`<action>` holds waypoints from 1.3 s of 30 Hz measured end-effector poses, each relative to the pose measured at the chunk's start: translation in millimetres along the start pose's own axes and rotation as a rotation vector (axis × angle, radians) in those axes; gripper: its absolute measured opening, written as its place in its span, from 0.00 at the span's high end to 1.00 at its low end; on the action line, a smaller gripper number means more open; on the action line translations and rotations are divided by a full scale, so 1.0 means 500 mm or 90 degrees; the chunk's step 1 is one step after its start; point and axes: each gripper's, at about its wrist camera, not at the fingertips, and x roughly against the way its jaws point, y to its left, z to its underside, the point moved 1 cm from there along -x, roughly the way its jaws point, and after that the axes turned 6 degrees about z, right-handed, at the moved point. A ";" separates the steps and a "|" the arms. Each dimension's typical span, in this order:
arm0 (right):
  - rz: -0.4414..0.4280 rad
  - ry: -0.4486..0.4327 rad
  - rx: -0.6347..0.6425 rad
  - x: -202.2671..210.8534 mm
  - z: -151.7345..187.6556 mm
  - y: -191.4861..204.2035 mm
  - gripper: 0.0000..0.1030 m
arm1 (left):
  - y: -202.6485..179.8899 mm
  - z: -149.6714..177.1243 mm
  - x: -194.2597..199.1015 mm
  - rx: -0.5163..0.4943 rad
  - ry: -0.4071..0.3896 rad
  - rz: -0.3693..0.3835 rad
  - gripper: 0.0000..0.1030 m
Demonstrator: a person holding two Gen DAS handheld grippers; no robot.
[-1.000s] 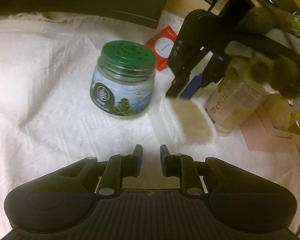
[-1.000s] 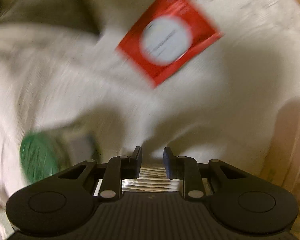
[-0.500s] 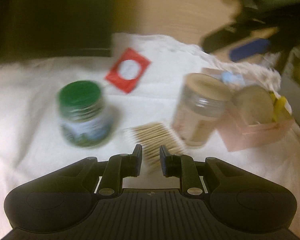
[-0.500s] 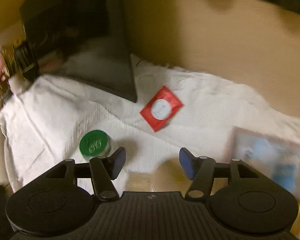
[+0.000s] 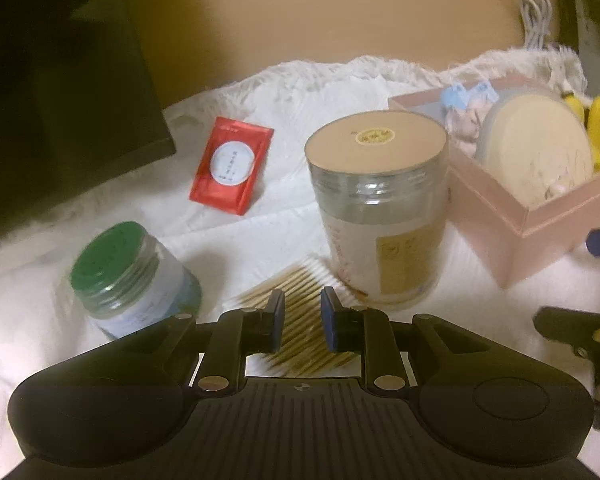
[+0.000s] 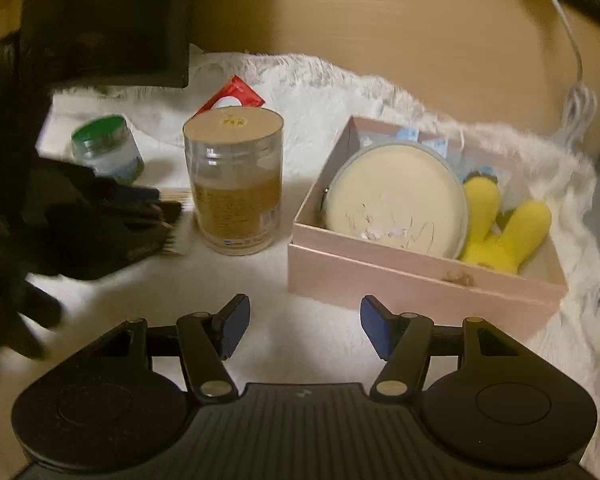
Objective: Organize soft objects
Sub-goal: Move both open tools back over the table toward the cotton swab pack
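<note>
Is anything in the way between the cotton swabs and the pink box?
Yes. The tall tan-lidded jar stands right beside the cotton swabs, between them and the pink box. The left gripper hovers over the swabs with nothing in between.

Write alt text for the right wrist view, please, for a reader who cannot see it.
The open right tongs hover over a white fluffy cloth, holding nothing. Ahead right, a pink box holds a round cream pouch and a yellow plush toy; ahead left stand a tall clear jar and a green-lidded jar.
</note>
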 end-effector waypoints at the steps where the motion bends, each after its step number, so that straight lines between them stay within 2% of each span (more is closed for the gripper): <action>1: -0.004 0.002 -0.006 -0.008 0.007 -0.001 0.37 | 0.004 0.001 0.003 -0.002 0.003 -0.004 0.77; 4: -0.038 0.043 -0.053 -0.038 0.029 -0.018 0.36 | 0.019 0.009 0.016 0.007 0.021 -0.023 0.77; 5: -0.040 0.023 -0.061 -0.035 0.035 -0.021 0.33 | 0.026 0.012 0.018 0.013 0.025 -0.030 0.77; 7: -0.041 0.018 -0.055 -0.045 0.041 -0.017 0.28 | 0.042 0.017 0.025 0.037 0.030 -0.032 0.77; 11: -0.042 0.008 -0.047 -0.048 0.047 -0.006 0.20 | 0.054 0.015 0.027 0.085 0.027 0.011 0.79; 15: -0.047 0.009 -0.046 -0.047 0.046 -0.002 0.15 | 0.029 0.003 0.018 0.047 0.030 0.035 0.82; 17: -0.052 0.010 -0.044 -0.048 0.046 -0.001 0.13 | 0.023 -0.002 0.013 0.049 0.033 0.045 0.83; 22: -0.061 0.010 -0.046 -0.048 0.046 -0.004 0.11 | 0.027 -0.013 0.006 0.107 0.045 0.109 0.83; 26: -0.065 0.010 -0.048 -0.048 0.046 -0.005 0.10 | 0.016 -0.013 0.009 0.087 0.049 0.108 0.83; 28: -0.068 0.009 -0.051 -0.047 0.046 -0.007 0.10 | 0.018 -0.013 0.015 0.089 0.058 0.112 0.77; 32: -0.074 0.005 -0.063 -0.045 0.049 -0.012 0.10 | 0.011 -0.012 0.017 0.069 0.067 0.052 0.77; 39: -0.076 0.004 -0.066 -0.045 0.050 -0.015 0.10 | -0.032 -0.051 0.005 0.039 0.057 0.040 0.77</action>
